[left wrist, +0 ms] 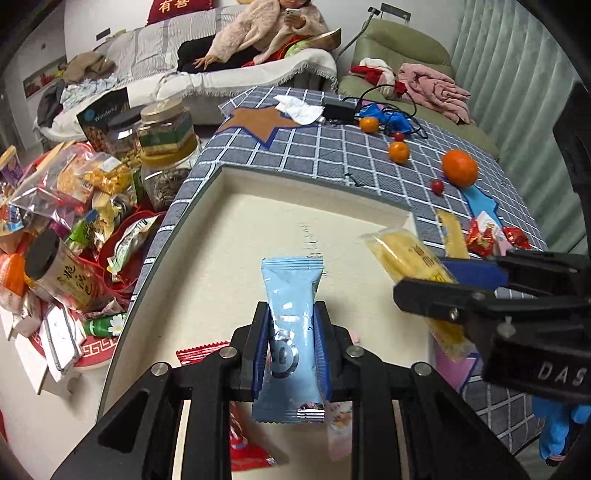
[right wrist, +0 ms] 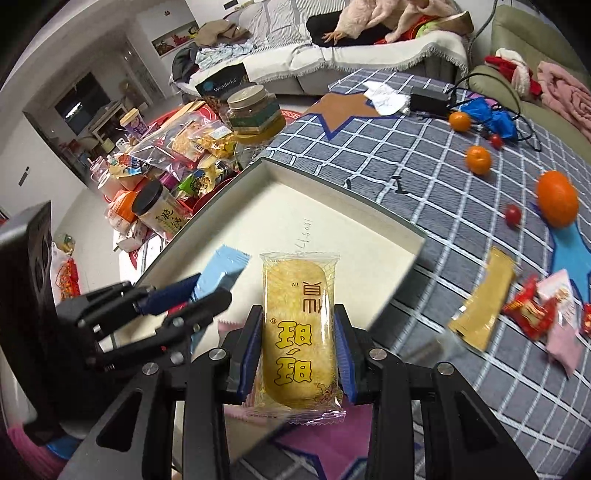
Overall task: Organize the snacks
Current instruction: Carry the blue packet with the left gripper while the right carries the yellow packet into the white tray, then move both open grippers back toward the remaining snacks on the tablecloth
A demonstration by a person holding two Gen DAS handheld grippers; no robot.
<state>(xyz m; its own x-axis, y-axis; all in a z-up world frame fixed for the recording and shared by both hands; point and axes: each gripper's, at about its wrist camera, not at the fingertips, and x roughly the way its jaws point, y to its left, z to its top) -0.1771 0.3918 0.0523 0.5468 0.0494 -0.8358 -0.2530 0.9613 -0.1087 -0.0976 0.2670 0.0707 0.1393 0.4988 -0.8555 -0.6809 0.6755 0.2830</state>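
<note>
My left gripper point(left wrist: 291, 332) is shut on a light blue snack packet point(left wrist: 291, 321), held upright over the shallow cream box point(left wrist: 229, 266). My right gripper point(right wrist: 299, 339) is shut on a yellow cake packet point(right wrist: 299, 332) with yellow characters, above the box's near edge point(right wrist: 388, 221). In the left wrist view the right gripper point(left wrist: 443, 284) comes in from the right with the yellow packet point(left wrist: 402, 254). In the right wrist view the left gripper point(right wrist: 192, 295) shows at the left with the blue packet point(right wrist: 221, 269). A red packet point(left wrist: 199, 350) and a pink one point(left wrist: 340, 421) lie under my left fingers.
On the checked cloth point(right wrist: 424, 155) to the right lie a gold sachet point(right wrist: 484, 299), red and pink sweets point(right wrist: 532, 314), oranges point(right wrist: 557, 197) and small red fruits. A heap of snack bags and jars point(left wrist: 92, 192) crowds the left side. A person sits on the sofa point(left wrist: 258, 33) behind.
</note>
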